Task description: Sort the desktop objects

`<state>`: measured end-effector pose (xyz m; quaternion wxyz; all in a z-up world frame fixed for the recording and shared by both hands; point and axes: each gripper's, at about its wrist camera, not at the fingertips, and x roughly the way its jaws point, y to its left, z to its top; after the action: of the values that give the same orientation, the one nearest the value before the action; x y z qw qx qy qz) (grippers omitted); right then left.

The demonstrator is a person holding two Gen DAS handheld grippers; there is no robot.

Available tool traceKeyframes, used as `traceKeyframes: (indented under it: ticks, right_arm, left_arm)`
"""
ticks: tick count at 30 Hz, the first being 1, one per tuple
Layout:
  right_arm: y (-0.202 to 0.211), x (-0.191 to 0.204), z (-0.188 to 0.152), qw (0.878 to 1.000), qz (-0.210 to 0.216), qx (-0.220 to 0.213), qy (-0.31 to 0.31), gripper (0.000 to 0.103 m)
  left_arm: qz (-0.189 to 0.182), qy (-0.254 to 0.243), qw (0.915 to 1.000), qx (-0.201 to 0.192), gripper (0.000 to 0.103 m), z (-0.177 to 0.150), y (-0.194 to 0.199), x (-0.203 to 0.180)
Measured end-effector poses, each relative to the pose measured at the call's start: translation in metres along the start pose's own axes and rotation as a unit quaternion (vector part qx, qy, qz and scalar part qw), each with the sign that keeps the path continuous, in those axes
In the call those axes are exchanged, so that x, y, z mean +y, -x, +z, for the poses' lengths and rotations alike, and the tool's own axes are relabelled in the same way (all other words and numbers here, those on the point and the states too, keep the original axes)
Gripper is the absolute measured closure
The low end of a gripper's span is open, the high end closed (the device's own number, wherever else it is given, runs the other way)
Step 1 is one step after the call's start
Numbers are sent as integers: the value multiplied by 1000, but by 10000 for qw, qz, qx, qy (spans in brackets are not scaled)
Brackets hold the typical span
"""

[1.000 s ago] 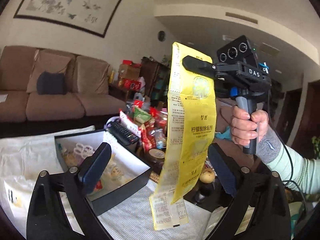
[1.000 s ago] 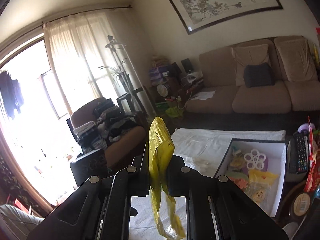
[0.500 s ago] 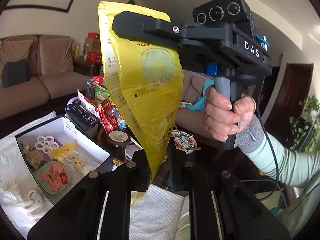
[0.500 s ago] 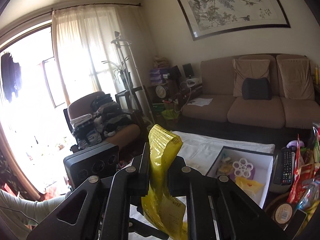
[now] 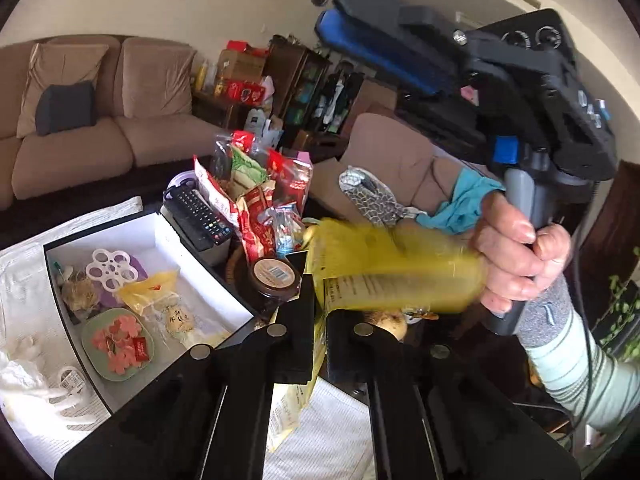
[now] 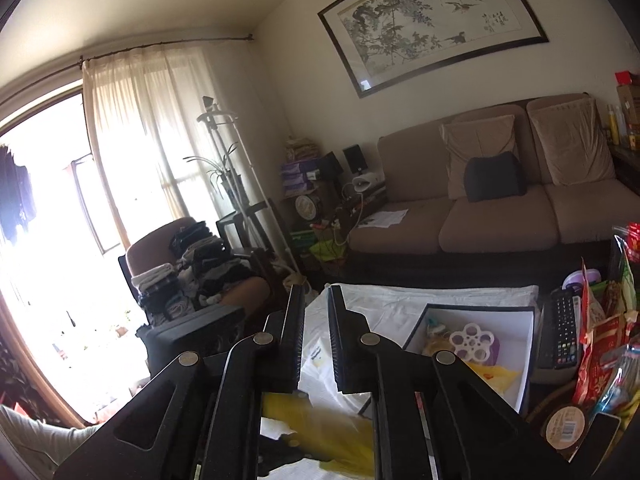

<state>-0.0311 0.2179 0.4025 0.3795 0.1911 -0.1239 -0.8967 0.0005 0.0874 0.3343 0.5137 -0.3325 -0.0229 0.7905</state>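
Note:
A long yellow packet (image 5: pixel 394 270) with printed text lies blurred and flopped sideways to the right. My left gripper (image 5: pixel 320 300) is shut on its lower end. My right gripper (image 5: pixel 360 12) shows high above it in the left wrist view, held by a hand (image 5: pixel 520 256). In the right wrist view my right gripper (image 6: pixel 316 300) has its jaws slightly apart with nothing between them. The packet (image 6: pixel 332 436) shows below it, behind the fingers. A white box (image 5: pixel 160 240) with small items sits at lower left.
The box holds a white flower-shaped piece (image 5: pixel 108 266), a yellow bag (image 5: pixel 146 290) and a green dish (image 5: pixel 118 344). A remote control (image 5: pixel 198 218), snack packets (image 5: pixel 256 196) and a brown-lidded jar (image 5: pixel 274 276) crowd the table. A sofa (image 6: pixel 500 200) stands behind.
My right gripper has let go of the packet's top and moved up. The packet has fallen over sideways, held only by my left gripper, which shut on its lower end.

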Motion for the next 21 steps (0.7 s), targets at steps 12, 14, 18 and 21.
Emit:
traceKeyframes:
  ticks: [12, 14, 18, 21]
  right_arm:
    - [11, -80, -68, 9875, -1267, 218, -910, 54]
    - [26, -78, -90, 9829, -1654, -8, -804, 52]
    - [21, -53, -138, 9755, -2176, -39, -320, 43]
    - [-7, -33, -154, 9742, -2254, 17, -132, 39]
  left_arm:
    - [1253, 407, 9912, -100, 100, -9, -33, 46]
    - [1427, 686, 9871, -255, 100, -4, -22, 58]
    - [1737, 1192, 9761, -527, 100, 11, 1, 65]
    - [1890, 1345, 9715, -493, 100, 23, 7, 59]
